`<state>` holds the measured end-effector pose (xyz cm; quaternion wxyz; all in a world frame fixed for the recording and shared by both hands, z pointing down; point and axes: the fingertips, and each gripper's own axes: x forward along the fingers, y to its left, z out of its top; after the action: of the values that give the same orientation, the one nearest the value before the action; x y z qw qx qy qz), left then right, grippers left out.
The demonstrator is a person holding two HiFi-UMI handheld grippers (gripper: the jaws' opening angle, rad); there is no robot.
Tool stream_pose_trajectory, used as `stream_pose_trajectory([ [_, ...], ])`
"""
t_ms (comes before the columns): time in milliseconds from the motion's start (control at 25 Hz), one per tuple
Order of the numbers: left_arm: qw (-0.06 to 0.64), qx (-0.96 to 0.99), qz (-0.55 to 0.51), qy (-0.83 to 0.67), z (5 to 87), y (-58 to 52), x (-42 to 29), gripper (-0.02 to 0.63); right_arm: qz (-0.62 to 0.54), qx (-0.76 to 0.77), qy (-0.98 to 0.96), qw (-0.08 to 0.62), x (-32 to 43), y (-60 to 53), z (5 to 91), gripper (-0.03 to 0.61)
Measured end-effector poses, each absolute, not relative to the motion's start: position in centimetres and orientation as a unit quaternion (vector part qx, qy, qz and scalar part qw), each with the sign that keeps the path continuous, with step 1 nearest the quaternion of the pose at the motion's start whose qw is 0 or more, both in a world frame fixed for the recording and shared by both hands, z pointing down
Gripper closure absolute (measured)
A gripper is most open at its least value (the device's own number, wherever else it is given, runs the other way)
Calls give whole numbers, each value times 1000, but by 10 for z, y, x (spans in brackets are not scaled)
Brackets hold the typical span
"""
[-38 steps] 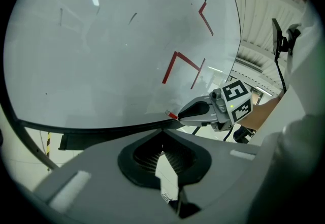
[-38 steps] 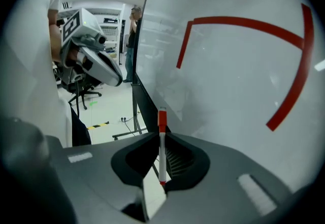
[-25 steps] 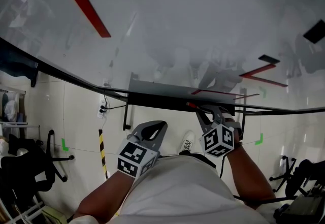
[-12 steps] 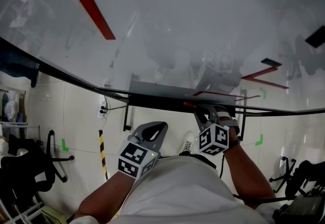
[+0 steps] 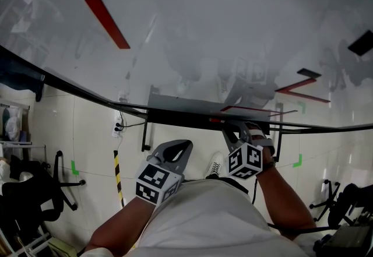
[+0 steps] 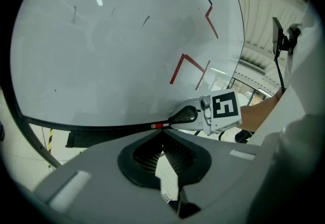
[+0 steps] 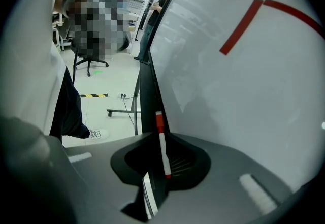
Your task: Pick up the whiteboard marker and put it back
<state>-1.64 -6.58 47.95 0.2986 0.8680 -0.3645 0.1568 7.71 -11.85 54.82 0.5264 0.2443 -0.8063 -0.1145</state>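
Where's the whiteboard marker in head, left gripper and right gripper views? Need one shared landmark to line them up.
Head view: marker right of centre, at the whiteboard's dark ledge, in the right tongs.
Left gripper view: marker at centre, red end poking from the right tongs.
Right gripper view: marker lower centre, gripped between the tongs.
Shared landmark: the dark ledge.
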Motion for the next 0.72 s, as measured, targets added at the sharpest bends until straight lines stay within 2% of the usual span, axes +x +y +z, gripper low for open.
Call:
stream_pose_trajectory([
  [240,296,869,156,-364,478,-67,-16,597,-112,254,-807,520,78,-118,543,532],
  [440,293,869,156,-367,476,-68,-17,597,-71,271,-828,486,77,-114,530,577],
  [720,283,874,157,-364,471,-70,-15,597,89,329,-868,361,81,-107,498,577],
])
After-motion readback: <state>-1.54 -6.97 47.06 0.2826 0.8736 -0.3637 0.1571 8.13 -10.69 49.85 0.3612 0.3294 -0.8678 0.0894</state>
